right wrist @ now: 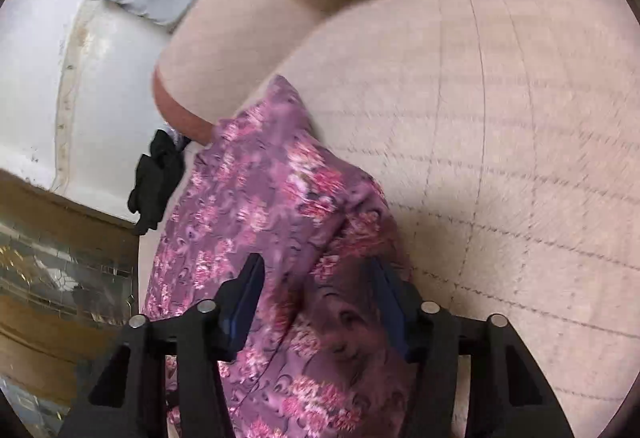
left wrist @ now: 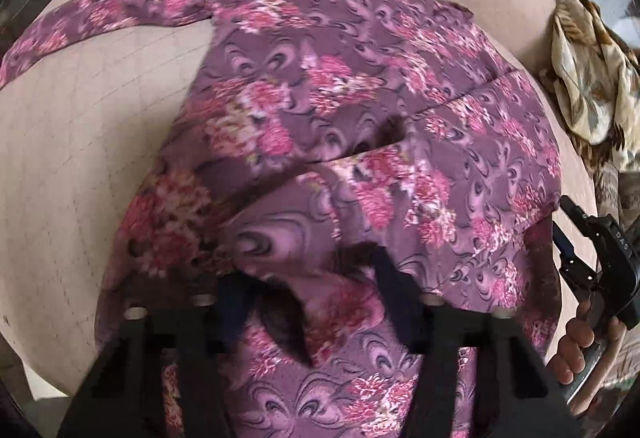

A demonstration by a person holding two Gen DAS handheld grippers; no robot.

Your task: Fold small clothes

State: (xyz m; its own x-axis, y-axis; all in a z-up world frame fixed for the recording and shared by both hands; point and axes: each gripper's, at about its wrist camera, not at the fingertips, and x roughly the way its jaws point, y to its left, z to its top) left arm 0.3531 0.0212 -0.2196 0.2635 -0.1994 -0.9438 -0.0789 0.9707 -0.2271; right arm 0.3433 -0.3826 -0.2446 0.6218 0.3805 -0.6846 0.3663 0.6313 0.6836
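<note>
Floral garment [left wrist: 340, 110] hiding left gripper [left wrist: 308, 290] fingertips, blurred tablecloth [right wrist: 500, 158] grid

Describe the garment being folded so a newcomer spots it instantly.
Start from the wide pale pink quilted bed surface that fills both views. Spread across its middle lies the purple floral garment, one long sleeve trailing off to the side. Unlike the cream and tan patterned cloth bunched at the bed's edge, it is purple with pink flower clusters, and it lies under both claws.
</note>
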